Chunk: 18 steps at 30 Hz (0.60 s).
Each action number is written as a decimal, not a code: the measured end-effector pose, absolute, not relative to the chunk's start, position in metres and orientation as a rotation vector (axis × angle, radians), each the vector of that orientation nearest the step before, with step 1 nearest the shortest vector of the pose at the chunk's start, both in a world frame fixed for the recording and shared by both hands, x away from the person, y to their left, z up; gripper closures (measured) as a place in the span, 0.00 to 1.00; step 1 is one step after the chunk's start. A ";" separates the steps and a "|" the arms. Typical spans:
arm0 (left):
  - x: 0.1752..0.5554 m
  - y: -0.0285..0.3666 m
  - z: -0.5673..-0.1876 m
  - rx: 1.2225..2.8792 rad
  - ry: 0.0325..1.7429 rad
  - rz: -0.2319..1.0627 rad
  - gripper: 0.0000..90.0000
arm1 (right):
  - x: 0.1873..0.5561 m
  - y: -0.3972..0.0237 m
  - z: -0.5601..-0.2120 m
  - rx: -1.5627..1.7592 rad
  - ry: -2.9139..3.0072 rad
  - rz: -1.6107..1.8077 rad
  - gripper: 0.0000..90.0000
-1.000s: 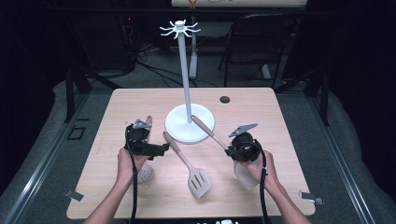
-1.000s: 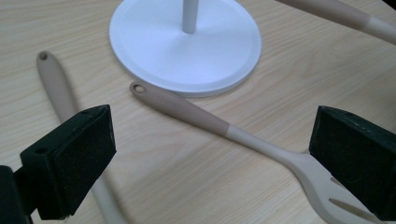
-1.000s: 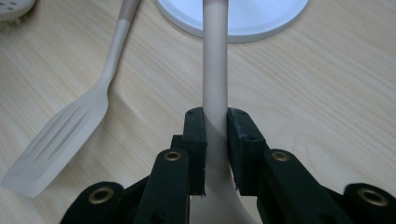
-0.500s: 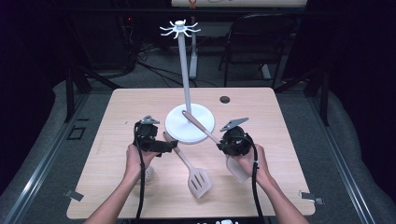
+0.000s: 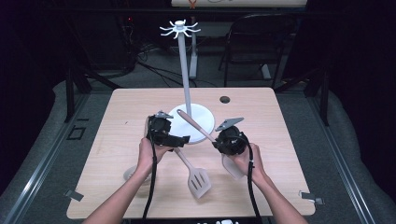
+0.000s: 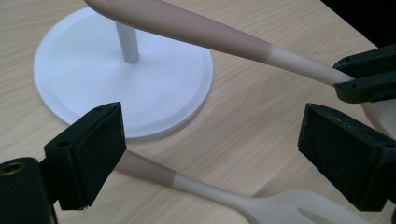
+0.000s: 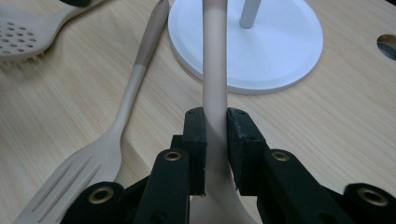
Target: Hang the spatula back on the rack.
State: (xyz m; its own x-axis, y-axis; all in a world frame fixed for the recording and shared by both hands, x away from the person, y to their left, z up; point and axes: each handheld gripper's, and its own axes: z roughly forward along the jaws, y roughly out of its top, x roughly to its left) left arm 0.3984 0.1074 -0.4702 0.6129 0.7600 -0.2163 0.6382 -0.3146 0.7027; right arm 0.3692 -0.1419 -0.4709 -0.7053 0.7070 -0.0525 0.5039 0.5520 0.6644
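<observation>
White stand base (image 6: 93, 70); beige-and-tan spatula (image 7: 112, 140); pale wood-grain table (image 5: 289, 140); black hand-held gripper (image 7: 215, 135) pads.

A slotted turner (image 5: 195, 173) lies flat on the wooden table (image 5: 280, 140) just in front of the white stand (image 5: 198, 116), a perforated skimmer (image 7: 21, 33) lies left of it, a small dark hole (image 5: 225, 99) marks the tabletop, and a black chair (image 5: 261, 42) stands behind.
</observation>
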 end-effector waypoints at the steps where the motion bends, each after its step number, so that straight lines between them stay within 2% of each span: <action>1: 0.399 0.105 -0.471 2.047 1.094 0.186 0.10 | 0.368 -0.142 -0.470 0.994 2.472 0.918 0.87; 12: 0.412 0.089 -0.479 1.946 1.088 -0.007 0.17 | 0.361 -0.137 -0.465 0.963 2.420 0.962 0.87; 18: 0.416 0.082 -0.479 1.919 1.080 -0.032 0.23 | 0.360 -0.135 -0.466 0.947 2.427 0.955 0.87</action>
